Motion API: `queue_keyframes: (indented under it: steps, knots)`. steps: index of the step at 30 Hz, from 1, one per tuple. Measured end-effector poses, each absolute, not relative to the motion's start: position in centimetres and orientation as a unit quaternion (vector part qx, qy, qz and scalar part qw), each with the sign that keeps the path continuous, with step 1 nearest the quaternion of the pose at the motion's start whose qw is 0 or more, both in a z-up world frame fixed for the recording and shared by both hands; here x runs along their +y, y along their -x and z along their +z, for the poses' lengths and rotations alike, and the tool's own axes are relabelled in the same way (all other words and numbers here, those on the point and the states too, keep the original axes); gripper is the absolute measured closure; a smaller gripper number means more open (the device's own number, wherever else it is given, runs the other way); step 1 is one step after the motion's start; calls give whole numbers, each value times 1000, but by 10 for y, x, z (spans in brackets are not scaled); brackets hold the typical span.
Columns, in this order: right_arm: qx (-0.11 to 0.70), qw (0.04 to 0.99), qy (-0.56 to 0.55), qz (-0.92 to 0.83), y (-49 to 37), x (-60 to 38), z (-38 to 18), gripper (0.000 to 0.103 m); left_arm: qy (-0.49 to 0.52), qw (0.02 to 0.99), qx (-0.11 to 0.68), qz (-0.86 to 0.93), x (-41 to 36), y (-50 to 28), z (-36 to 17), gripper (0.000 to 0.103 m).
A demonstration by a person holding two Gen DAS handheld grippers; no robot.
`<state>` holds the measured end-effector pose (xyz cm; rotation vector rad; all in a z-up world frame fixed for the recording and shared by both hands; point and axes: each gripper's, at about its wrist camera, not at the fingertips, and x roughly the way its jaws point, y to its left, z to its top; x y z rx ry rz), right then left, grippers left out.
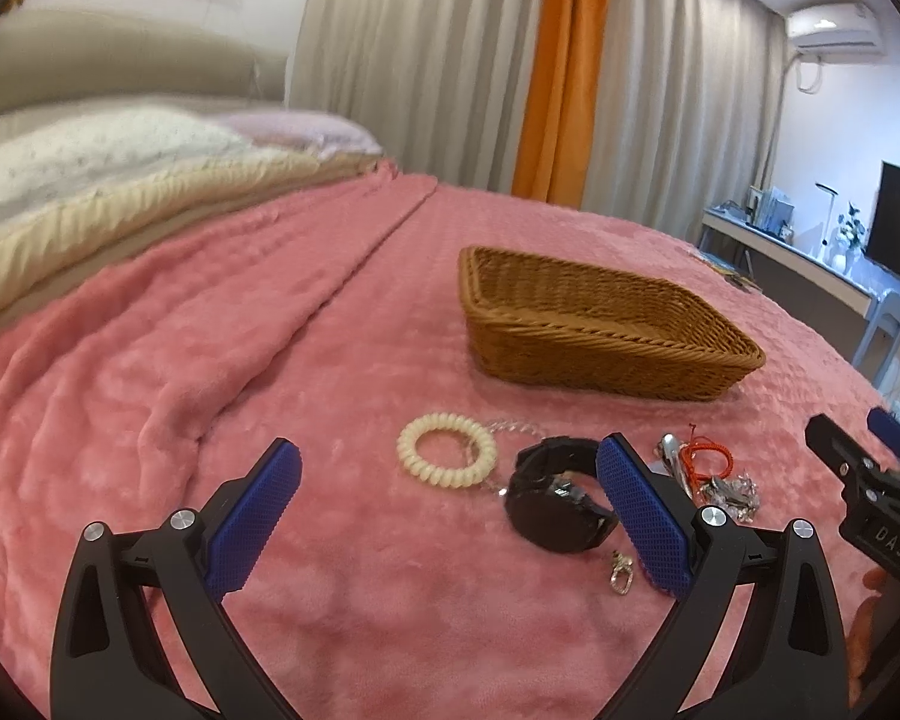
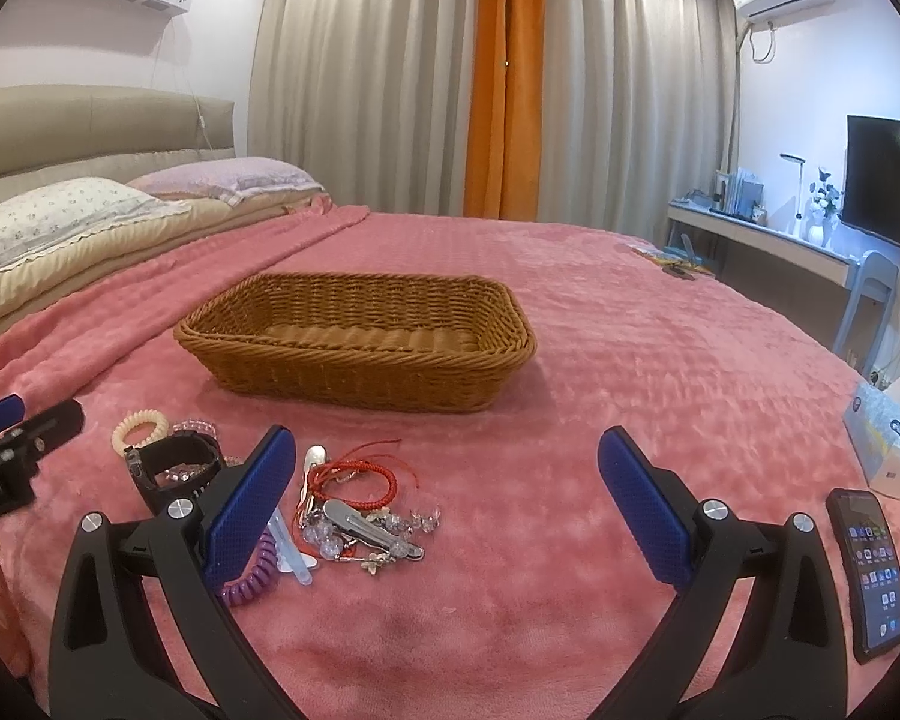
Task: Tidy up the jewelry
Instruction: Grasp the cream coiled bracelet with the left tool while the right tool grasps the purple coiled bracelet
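Right wrist view: pink plush blanket [image 2: 570,360] underneath, empty brown woven wicker basket [image 2: 354,348] far centre. Right gripper [image 2: 447,462] wide open, holding nothing. Left gripper [image 1: 450,468] spread likewise. Near left, black wristwatch [image 1: 555,501], cream spiral hair tie [image 1: 447,449], red braided cord bracelet [image 2: 360,477].

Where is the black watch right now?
In the left wrist view the black watch lies on the pink blanket, just right of the cream coil bracelet, near the basket.
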<state>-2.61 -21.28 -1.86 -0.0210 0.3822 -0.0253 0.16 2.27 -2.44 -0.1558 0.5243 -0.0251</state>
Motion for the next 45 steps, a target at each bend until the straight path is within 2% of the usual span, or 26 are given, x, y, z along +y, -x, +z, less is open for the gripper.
queue_keyframes:
  steps: [5,11,13,17,19,20,30,38,39,40,41,42,45]
  knots:
    - [233,972,8,9,19,-219,-18,9,104,942,317,-28,56,-13,-14,7]
    - [300,953,6,49,14,-223,-23,23,113,922,367,-49,72,-32,-8,9]
    - [325,943,0,74,16,-219,-29,32,109,913,387,-63,69,-43,-10,18]
    - [367,922,-18,118,22,-200,-36,50,115,902,408,-87,68,-57,-16,27]
    - [384,912,-36,136,22,-191,-38,60,113,898,416,-88,70,-63,-21,44]
    - [393,907,-43,145,21,-186,-39,67,113,895,421,-91,71,-65,-23,48]
    - [434,894,-27,103,-1,-151,-58,73,113,879,453,-101,66,-87,-48,64]
    - [437,896,-11,83,-15,-143,-63,73,80,882,458,-79,54,-106,-53,64]
    - [436,896,-7,82,-17,-141,-64,75,72,884,457,-75,52,-106,-54,67]
    - [434,897,3,81,-16,-139,-63,79,60,886,455,-68,49,-106,-54,74]
    - [434,897,3,81,-16,-139,-63,90,49,888,453,-63,47,-105,-55,79]
    - [431,898,7,85,-14,-139,-62,93,41,889,452,-60,46,-104,-54,90]
    - [422,902,12,93,-6,-139,-60,94,47,892,445,-69,47,-98,-51,94]
